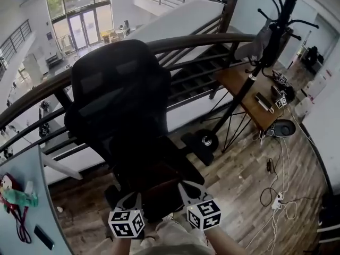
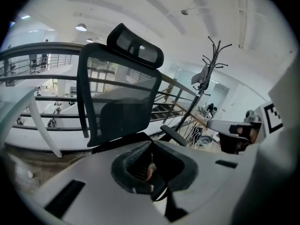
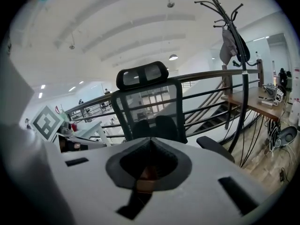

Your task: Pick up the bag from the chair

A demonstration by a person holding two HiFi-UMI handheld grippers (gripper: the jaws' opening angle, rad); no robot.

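Note:
A black mesh office chair (image 1: 119, 97) stands in front of me, its back to the railing. On its seat lies a dark bag (image 1: 154, 177) with a brownish tint, hard to tell apart from the seat. Both grippers hover at the seat's near edge, over the bag's near side. My left gripper (image 1: 129, 196) is at the left and my right gripper (image 1: 188, 186) at the right. In the left gripper view the left gripper (image 2: 151, 143) has its jaws meeting, with the chair back (image 2: 119, 97) beyond. The right gripper (image 3: 150, 140) is likewise shut, facing the chair back (image 3: 150, 109). Nothing shows between either pair of tips.
A curved railing (image 1: 212, 39) runs behind the chair. A black coat stand (image 1: 276, 31) rises at the right beside a wooden desk (image 1: 249, 89) with small devices. Cables (image 1: 276, 198) trail over the wooden floor. A pale table (image 1: 24, 174) with small items is at the left.

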